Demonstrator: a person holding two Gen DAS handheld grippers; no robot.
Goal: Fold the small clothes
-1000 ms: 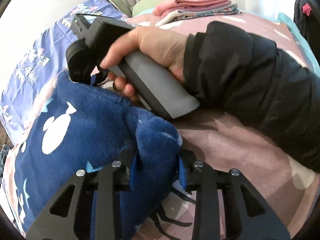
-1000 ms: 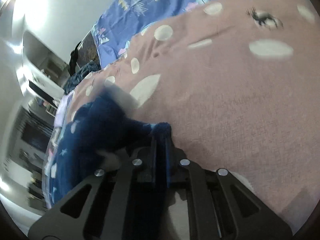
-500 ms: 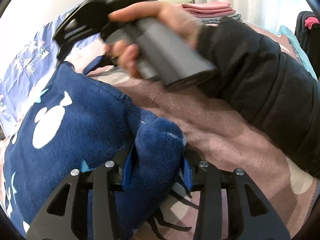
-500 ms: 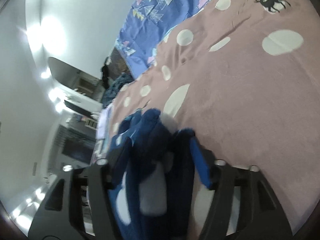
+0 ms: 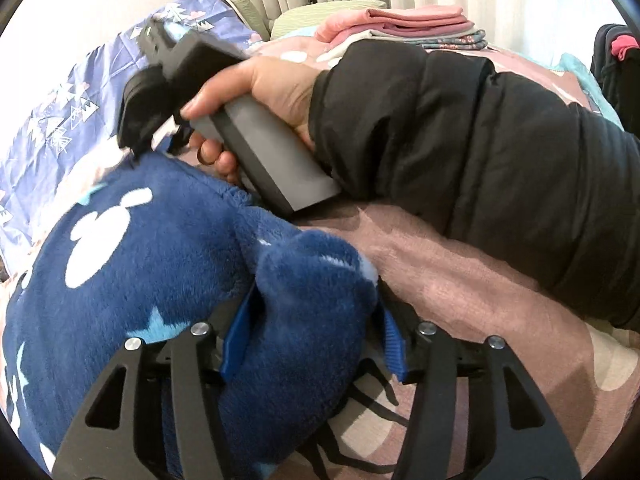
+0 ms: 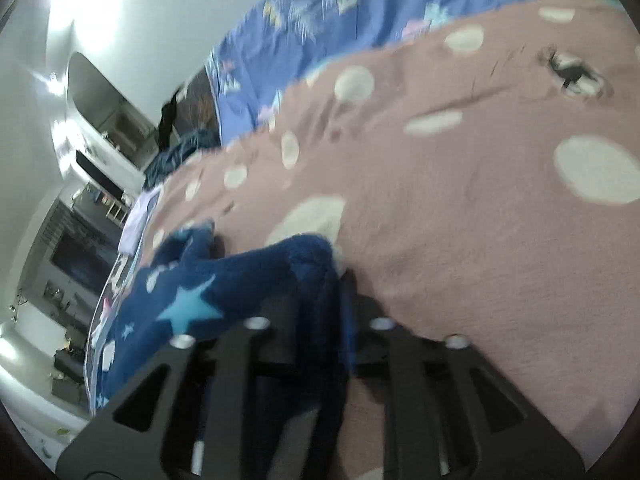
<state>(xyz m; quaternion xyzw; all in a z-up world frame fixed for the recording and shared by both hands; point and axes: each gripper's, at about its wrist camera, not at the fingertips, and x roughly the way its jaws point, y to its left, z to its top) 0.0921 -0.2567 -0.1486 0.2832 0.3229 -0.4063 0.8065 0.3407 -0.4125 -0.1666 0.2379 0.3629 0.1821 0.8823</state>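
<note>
left claw [image 5: 312, 332] opening around blue fleece garment [image 5: 132, 280] — right claw [image 6: 320, 320] closing (pinching its edge).

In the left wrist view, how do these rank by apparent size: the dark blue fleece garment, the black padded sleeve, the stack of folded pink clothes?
1. Dark blue fleece garment and black padded sleeve: alike, both close to the camera, unranked.
2. Stack of folded pink clothes: smallest, though farthest away.

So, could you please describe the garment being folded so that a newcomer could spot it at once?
Start from the dusty-pink bedspread with cream dots covering the bed. On its near side lies a navy fleece garment with white and pale-blue star shapes. Unlike the thin, flat-folded pink clothes stacked by the curtains, it is thick, plush and bunched.
</note>
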